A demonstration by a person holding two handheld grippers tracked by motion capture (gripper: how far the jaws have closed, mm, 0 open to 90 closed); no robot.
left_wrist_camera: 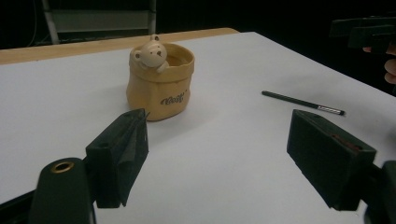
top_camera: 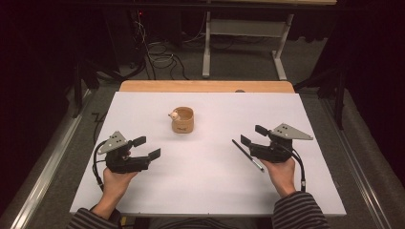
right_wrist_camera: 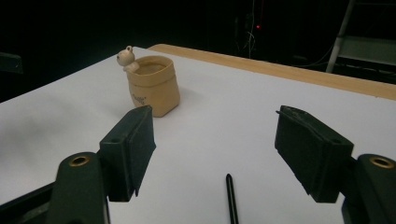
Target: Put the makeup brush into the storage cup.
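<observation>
Standing at 12 o'clock of table centre, the tan pot [top_camera: 183, 120] carried a bear figure [top_camera: 174, 114] on its rim, its interior unreadable. Left gripper [top_camera: 147, 147] and right gripper [top_camera: 253, 135] rested released; the pen [top_camera: 248, 155] lay at 5 o'clock.

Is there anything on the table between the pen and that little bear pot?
No. The high view shows only bare white table between the pen and the pot; the left gripper view shows the same.

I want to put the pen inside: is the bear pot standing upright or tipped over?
Upright. The bear pot stands on its base on the white table, its mouth facing up. The pen lies flat beside the right gripper.
</observation>
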